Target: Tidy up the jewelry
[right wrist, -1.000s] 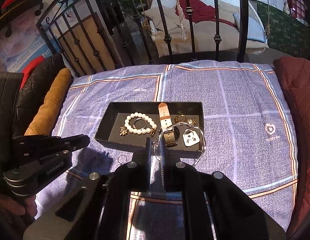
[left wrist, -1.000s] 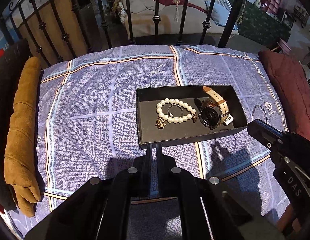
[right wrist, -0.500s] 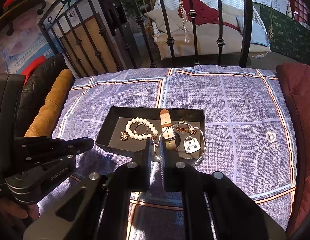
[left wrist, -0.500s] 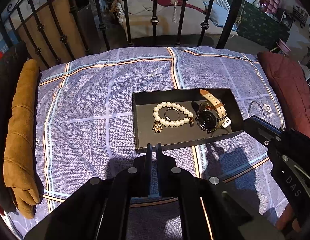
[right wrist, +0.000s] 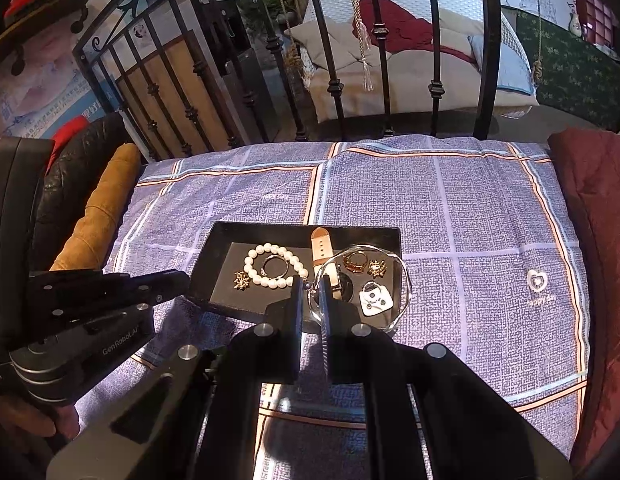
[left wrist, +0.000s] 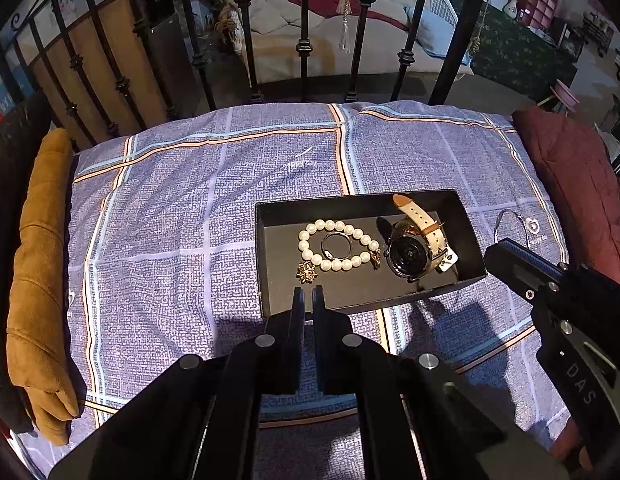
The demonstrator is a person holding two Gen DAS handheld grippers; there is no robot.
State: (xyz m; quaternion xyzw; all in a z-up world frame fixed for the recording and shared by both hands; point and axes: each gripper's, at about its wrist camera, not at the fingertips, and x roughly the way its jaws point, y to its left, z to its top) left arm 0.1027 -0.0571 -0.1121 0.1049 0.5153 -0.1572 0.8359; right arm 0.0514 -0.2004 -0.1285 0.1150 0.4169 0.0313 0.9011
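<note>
A shallow black rectangular tray sits on a blue-violet checked bedspread with orange and pale stripes, right of the middle of the bed. A long mustard-brown cushion lies along the left edge and a dark red quilted cushion along the right.

Going across the tray from the left: a small gold flower-shaped charm; a bracelet of round white pearls laid in a loop, with a thin dark metal ring inside that loop; then a round black-faced wristwatch on a beige leather strap, tilted on its side, strap running toward the far wall of the tray. In the right wrist view a gold ring, a second gold flower piece and a small white tag show at the tray's right end.

The left gripper hovers just over the tray's near wall, its jaws closed with nothing between them. The right gripper is closed on a thin clear bangle, pinching its rim; the hoop hangs over the right end of the tray.
</note>
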